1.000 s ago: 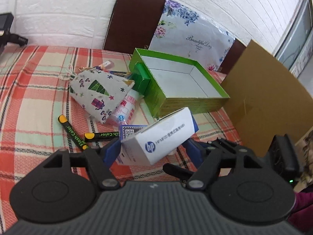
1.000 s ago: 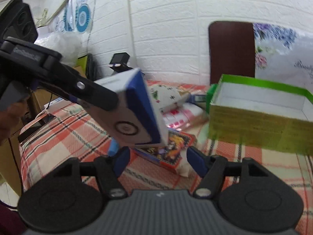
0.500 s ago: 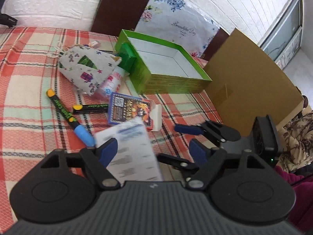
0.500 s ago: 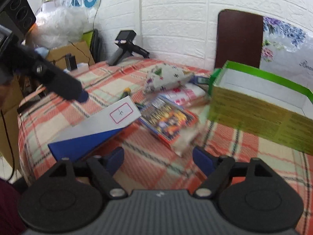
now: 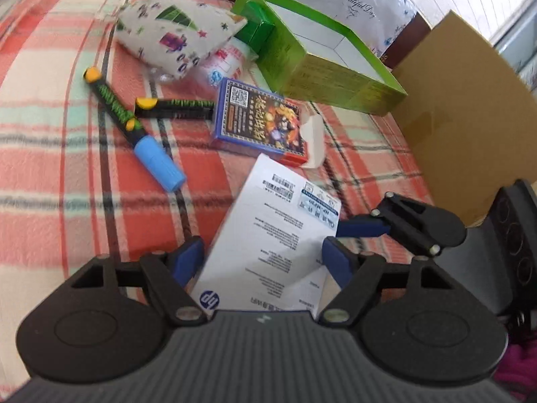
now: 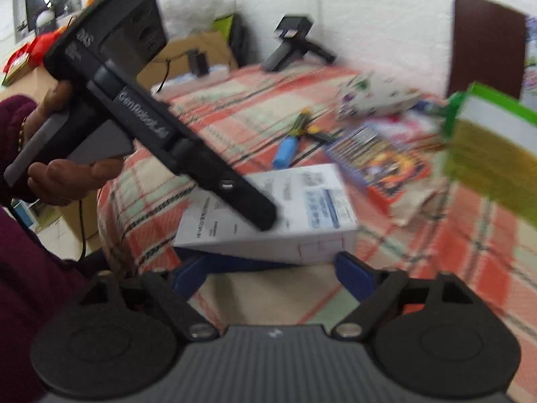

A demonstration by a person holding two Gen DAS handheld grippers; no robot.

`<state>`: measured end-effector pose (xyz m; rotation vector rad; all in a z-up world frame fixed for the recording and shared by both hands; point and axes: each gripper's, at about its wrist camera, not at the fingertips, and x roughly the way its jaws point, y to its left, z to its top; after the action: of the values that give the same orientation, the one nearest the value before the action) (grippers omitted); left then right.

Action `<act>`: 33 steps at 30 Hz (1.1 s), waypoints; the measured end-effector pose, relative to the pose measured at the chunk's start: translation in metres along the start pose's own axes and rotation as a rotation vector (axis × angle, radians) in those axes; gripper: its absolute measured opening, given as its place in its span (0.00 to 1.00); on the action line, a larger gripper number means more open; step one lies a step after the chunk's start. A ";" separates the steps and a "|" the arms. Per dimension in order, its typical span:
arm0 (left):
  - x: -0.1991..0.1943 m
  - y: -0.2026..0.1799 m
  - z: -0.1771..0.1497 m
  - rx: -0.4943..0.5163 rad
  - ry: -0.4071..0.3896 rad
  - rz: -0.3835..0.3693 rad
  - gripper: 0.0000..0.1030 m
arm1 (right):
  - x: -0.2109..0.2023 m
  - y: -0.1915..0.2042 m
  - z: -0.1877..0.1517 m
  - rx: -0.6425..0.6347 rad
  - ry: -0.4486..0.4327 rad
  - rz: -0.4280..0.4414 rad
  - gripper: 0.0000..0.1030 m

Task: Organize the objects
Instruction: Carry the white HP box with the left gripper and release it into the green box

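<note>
L gripper (image 5: 261,255) fingers spread round white HP box (image 5: 278,231), near end hidden; R gripper (image 6: 272,268) fingers apart, blurry.

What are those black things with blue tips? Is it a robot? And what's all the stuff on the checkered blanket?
No robot: a person holds a hand-held gripper in each hand, each carrying a camera that looks along its blue fingers. One picture comes from the left hand-held gripper, the other from the right hand-held gripper. Both are open, holding nothing. A white HP box lies on the plaid cloth between the left one's fingers. Further away lie a card box, two markers, a Christmas pouch and an open green box.
</note>
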<state>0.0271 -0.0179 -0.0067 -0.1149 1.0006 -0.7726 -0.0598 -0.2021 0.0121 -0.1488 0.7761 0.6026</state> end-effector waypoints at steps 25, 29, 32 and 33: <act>0.031 -0.097 0.174 0.346 -0.324 0.022 0.72 | -0.034 -0.088 0.071 -0.075 -0.363 -0.537 0.90; 0.065 -0.102 0.197 0.244 -0.277 0.023 0.71 | -0.027 -0.139 0.064 0.118 -0.291 -0.676 0.84; 0.060 -0.096 0.184 0.201 -0.280 0.023 0.71 | -0.045 -0.143 0.046 0.226 -0.368 -0.629 0.81; 0.056 -0.093 0.179 0.200 -0.282 0.036 0.71 | -0.052 -0.141 0.038 0.239 -0.388 -0.622 0.80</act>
<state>0.1358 -0.1663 0.0926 -0.0313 0.6529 -0.7944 0.0143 -0.3290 0.0627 -0.0436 0.3834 -0.0580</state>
